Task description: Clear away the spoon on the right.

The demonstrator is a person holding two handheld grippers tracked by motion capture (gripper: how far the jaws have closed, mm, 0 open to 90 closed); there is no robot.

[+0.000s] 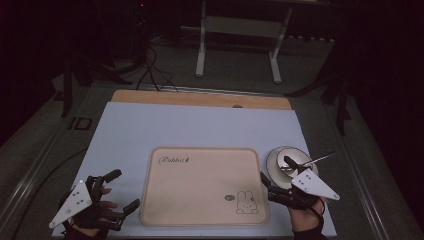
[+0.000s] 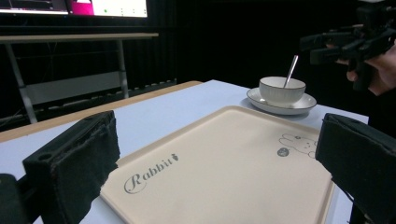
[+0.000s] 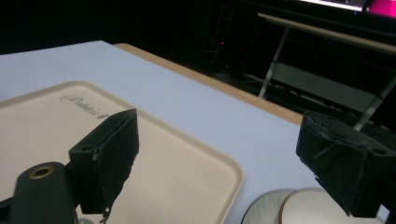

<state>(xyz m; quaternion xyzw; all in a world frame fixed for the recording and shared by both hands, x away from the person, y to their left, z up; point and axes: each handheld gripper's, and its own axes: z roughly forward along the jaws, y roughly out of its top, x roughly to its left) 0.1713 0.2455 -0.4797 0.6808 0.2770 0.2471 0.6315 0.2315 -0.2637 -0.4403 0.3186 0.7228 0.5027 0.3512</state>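
A flat beige tray [image 1: 200,185] with rounded corners and a low raised rim is laid on the pale blue surface [image 1: 150,125]. Its face looks smooth and matt; the word "Rabbit" is printed near one corner and a small rabbit drawing near the opposite one. Nothing is carried on the tray.

Just beside the tray's right edge a round white saucer [image 2: 299,105] is placed, and a white glazed cup [image 2: 281,90] is set in the middle of it. A thin metal spoon [image 2: 292,70] is leaned inside the cup, its handle tilted outward.

The right tool [image 1: 276,176] is held just above the cup and saucer, close to them; its jaws are spread wide and nothing is gripped. The left tool [image 1: 119,191] is held at the left edge of the tray, jaws also wide apart and holding nothing. The pads [image 3: 112,154] of the jaws are covered with rough black foam.
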